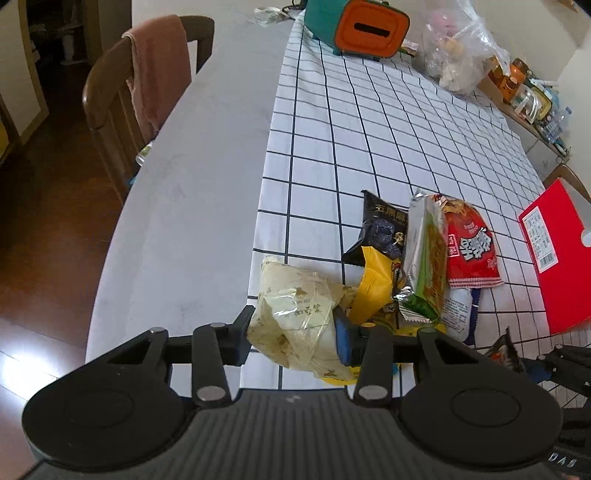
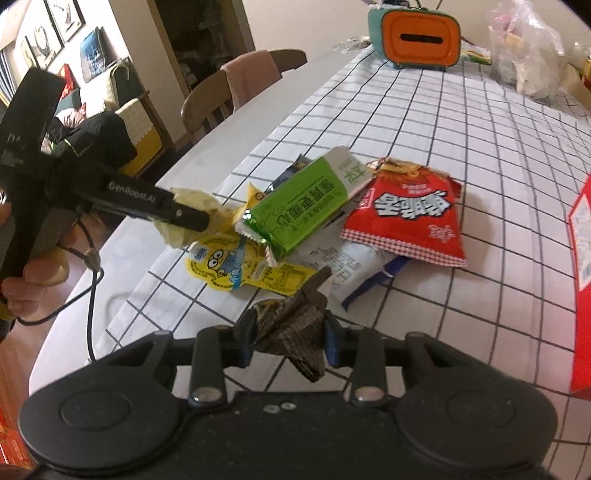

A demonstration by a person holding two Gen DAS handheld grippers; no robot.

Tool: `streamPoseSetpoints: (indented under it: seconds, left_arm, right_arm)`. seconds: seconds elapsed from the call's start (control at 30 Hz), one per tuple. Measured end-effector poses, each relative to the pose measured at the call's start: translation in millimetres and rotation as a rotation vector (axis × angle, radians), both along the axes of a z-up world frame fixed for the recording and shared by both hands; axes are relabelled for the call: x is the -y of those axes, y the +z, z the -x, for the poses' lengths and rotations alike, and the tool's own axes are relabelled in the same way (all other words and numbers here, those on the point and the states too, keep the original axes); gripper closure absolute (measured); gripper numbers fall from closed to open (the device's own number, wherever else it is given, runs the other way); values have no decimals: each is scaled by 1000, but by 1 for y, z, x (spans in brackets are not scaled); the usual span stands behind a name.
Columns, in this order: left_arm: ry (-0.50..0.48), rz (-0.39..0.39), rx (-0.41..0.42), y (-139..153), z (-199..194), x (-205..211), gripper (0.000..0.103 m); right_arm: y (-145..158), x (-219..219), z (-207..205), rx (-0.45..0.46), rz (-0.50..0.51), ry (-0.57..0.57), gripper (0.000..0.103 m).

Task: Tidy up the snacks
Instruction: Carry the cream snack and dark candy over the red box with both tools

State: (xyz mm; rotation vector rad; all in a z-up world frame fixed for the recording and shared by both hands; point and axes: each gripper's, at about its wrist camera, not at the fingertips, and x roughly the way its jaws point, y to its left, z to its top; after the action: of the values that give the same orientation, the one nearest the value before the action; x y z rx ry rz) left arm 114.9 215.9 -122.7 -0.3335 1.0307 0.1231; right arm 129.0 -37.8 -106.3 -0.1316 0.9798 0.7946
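Note:
A pile of snack packets lies on the checked tablecloth (image 1: 369, 129). My left gripper (image 1: 291, 338) is shut on a pale cream packet (image 1: 295, 314), held just above the cloth's left edge; it also shows in the right wrist view (image 2: 192, 210). My right gripper (image 2: 288, 338) is shut on a small dark crinkled packet (image 2: 295, 325). In the pile are a green packet (image 2: 303, 203), a red packet (image 2: 410, 214), a yellow cartoon pouch (image 2: 236, 266), a white and blue packet (image 2: 351, 266) and a black packet (image 1: 384, 232).
A red box (image 1: 554, 251) lies at the right. A teal and orange container (image 1: 362, 29) and a clear plastic bag (image 1: 458, 55) stand at the far end. A wooden chair (image 1: 122, 92) with a pink cloth stands left of the table.

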Motion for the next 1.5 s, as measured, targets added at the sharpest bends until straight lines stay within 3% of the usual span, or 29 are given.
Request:
streamPoseSetpoints:
  seconds: [0.53,1.03,1.5]
  left_arm:
    - [-26,-44,98,64,16,59,61]
    - [-186,-74,190,116,-18,182,61]
    - [-310,-100,218,129,-62,297,61]
  right_arm:
    - [50,67,-2,47,-66,-95,68]
    - [86,166,-34,136,-60,-224,68]
    - [97,261,-72,192,-23,-328,68]
